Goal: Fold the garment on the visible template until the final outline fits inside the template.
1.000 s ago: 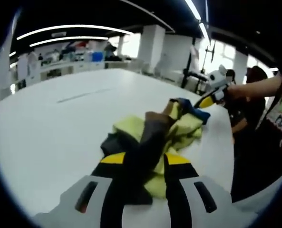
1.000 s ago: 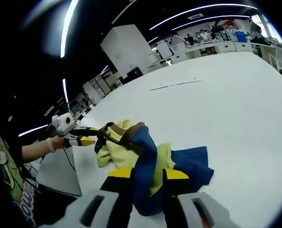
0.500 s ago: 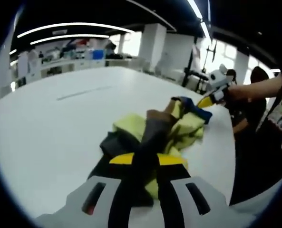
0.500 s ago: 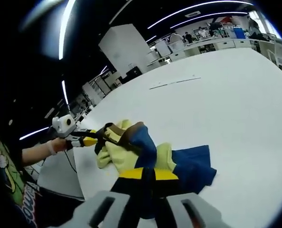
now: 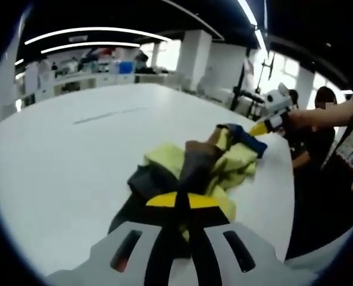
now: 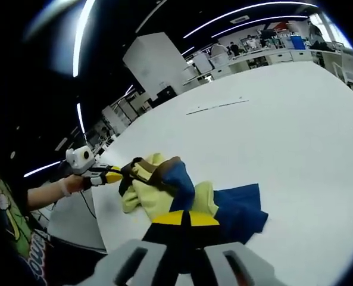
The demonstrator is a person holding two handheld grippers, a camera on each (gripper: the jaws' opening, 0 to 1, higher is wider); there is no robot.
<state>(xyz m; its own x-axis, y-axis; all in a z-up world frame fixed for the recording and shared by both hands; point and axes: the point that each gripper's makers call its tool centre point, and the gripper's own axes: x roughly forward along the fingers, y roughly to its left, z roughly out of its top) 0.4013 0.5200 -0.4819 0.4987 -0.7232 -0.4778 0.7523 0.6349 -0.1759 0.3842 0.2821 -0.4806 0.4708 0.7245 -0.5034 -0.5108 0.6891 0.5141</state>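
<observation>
A soft, crumpled garment point(image 5: 194, 164) lies bunched in a heap near the edge of a broad white table point(image 5: 75, 155). It is pale yellow fabric with dark blue panels and a brownish band running across the top of the pile; the cloth looks limp and thin, folding over itself in loose ridges. In the right gripper view the garment point(image 6: 182, 193) shows a flat blue flap spread out on the tabletop point(image 6: 295, 131) to one side, with the yellow part humped up behind it.

The left gripper point(image 5: 177, 202) has its yellow-tipped black jaws pressed together on a dark fold at the near end of the heap. Seen from the right gripper view, the left gripper point(image 6: 112, 175) pinches the far end of the cloth, with a hand point(image 6: 57, 187) behind it. The right gripper point(image 6: 183, 218) likewise has its jaws drawn together on blue fabric at its own end; from the left gripper view the right gripper point(image 5: 261, 127) grips the blue corner at the far side of the pile.

The table is smooth, matte white, with a thin dark line point(image 5: 108, 115) marked on it well beyond the garment. Around it is a large room with long ceiling light strips point(image 5: 93, 33), white pillars and distant workbenches.
</observation>
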